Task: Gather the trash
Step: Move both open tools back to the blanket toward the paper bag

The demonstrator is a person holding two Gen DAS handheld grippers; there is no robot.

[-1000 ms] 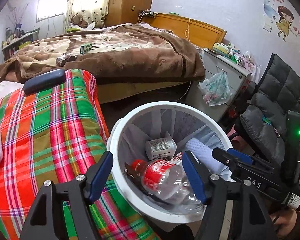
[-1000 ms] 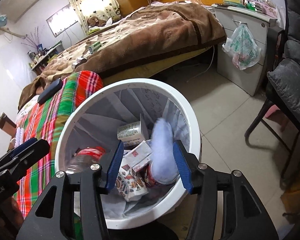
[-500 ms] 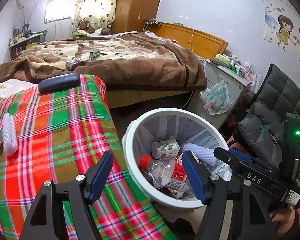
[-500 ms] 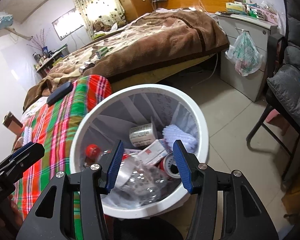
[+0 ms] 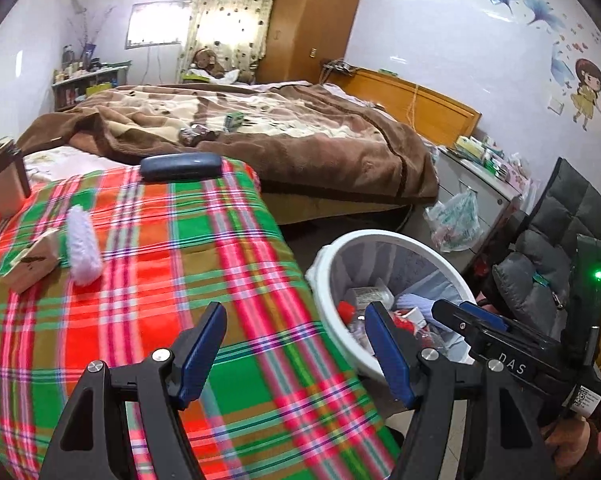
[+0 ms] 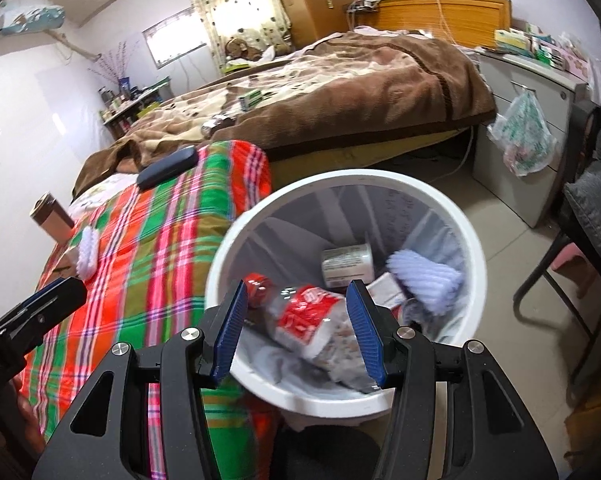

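Daylight pours through a blown-out window [image 5: 154, 24] and glowing curtain [image 5: 230, 12] at upper centre, leaving the pale walls evenly bright. Fisheye bending curves the room, with black vignetting in every corner. Motion blur smears the plaid cloth [image 5: 220, 340] at lower centre in the left wrist view; the bin's contents [image 6: 320, 320] look soft in the right.

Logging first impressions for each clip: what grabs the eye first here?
The bright plaid cloth fills the left, with a white foam sleeve lying on it. Beside it on the floor stands a white bin holding a crushed red-label bottle. Behind both spreads a brown blanket.
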